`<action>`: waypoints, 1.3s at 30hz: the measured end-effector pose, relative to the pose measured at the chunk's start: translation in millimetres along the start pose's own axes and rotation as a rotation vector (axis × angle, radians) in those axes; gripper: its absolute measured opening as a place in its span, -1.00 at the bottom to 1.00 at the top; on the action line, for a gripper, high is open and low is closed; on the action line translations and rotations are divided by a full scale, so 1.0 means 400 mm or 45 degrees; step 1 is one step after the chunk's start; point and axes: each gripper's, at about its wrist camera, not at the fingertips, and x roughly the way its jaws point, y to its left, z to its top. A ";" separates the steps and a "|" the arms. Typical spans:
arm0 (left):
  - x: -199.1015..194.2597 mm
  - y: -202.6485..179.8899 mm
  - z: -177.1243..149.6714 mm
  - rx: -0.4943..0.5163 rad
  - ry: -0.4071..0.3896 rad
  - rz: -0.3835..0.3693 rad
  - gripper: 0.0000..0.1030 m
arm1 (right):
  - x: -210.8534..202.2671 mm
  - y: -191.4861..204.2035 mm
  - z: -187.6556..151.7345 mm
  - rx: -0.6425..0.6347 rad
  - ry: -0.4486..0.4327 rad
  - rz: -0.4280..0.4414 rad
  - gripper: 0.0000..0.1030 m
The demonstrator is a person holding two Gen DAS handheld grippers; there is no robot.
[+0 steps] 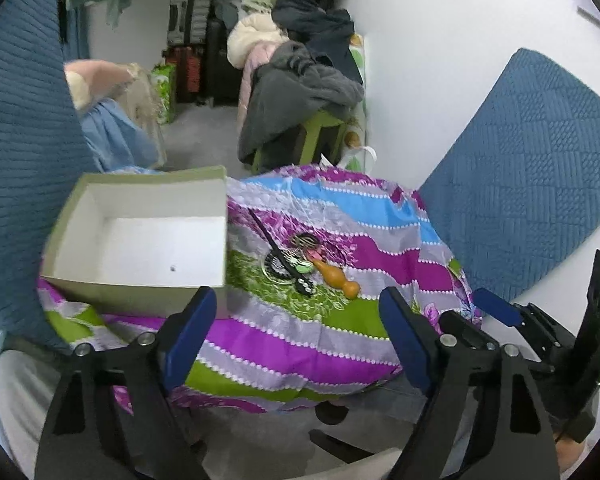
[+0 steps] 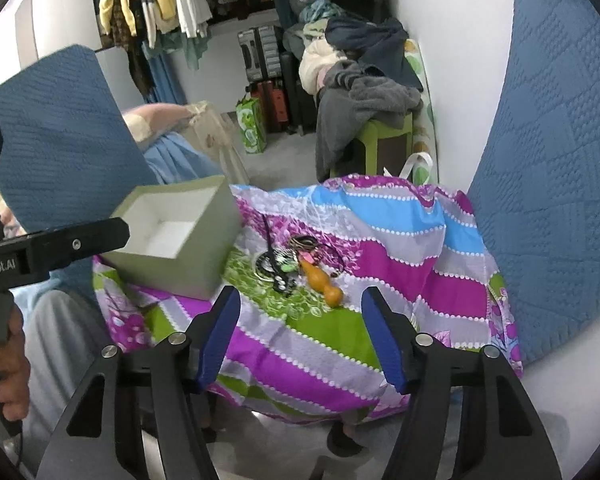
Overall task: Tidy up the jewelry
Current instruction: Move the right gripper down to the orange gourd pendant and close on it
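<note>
Both grippers, left (image 1: 300, 332) and right (image 2: 298, 334), hung released above the tablecloth's (image 2: 300, 352) near edge; jewelry pile (image 1: 296, 260) sat mid-table beside open box (image 1: 140, 240).

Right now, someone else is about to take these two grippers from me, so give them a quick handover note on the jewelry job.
Left gripper: open, empty, held short of the table, nearer the box side.
Right gripper: open, empty, also hanging back from the table.
Box: open on the left of the patterned cloth; inside looks bare apart from one small dark speck.
Jewelry pile: bangles, a dark stick-like piece and an orange gourd-shaped piece, clustered on the cloth just right of the box.
Done: nothing visibly moved into the box.
Left: pick up each piece and place it in the box.
</note>
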 end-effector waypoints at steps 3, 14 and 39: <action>0.062 -0.012 -0.005 0.000 0.048 -0.029 0.40 | 0.044 -0.032 -0.007 0.006 0.023 0.007 0.09; 0.281 -0.038 -0.038 -0.034 0.191 -0.055 0.09 | 0.232 -0.123 -0.035 -0.006 0.150 0.052 -0.15; 0.556 0.030 -0.041 -0.102 0.354 -0.027 -0.61 | 0.517 -0.113 -0.034 -0.190 0.335 0.153 -0.52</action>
